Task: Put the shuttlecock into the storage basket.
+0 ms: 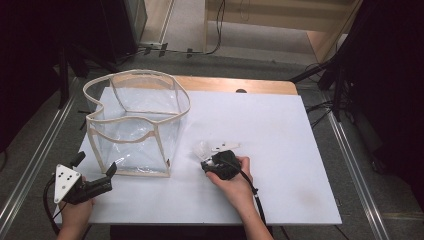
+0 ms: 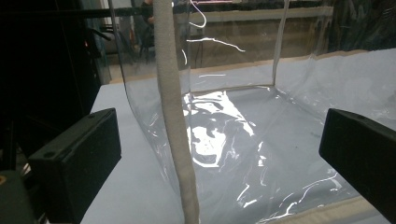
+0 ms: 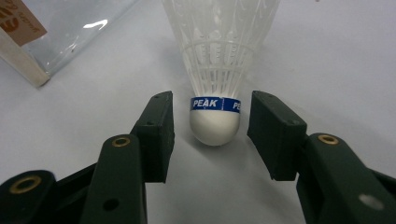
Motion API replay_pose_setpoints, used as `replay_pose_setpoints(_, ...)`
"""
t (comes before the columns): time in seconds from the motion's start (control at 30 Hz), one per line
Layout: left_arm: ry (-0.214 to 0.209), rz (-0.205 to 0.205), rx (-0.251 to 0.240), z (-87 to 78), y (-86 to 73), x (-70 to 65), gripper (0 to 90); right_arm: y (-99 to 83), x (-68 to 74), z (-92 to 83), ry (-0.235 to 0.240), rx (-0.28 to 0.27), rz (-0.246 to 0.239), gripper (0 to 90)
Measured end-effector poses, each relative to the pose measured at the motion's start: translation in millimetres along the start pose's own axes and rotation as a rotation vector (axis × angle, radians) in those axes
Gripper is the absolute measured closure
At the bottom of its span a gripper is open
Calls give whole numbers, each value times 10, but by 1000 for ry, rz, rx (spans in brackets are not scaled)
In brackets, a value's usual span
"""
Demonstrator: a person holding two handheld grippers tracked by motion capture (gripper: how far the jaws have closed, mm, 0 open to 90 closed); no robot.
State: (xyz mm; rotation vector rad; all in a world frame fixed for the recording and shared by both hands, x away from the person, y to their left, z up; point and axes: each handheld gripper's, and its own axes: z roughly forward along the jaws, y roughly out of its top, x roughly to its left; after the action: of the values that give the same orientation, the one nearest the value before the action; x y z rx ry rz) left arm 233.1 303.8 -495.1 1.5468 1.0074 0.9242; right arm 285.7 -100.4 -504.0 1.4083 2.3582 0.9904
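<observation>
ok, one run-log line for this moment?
right gripper: open, jaws either side of shuttlecock cork, not touching | left gripper: open at clear bag corner | shuttlecock on table

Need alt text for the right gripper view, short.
A white shuttlecock with a blue "PEAK" band lies on the white table, its rounded cork between the open right gripper jaws, not touched. A clear bag's corner sits upper left.
</observation>
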Motion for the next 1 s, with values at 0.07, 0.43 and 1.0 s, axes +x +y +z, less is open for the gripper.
replay_pose_setpoints(0.07,0,0,0,0,0,2,0,0,14,18,-7,1,-3,510)
replay_pose_setpoints(0.43,0,1,1,0,1,0,0,-2,9,34,-5,5,-19,629)
replay_pose_setpoints(1.0,-1,1,-1,1,1,2,0,54,-32,-85,-7,-33,-14,631)
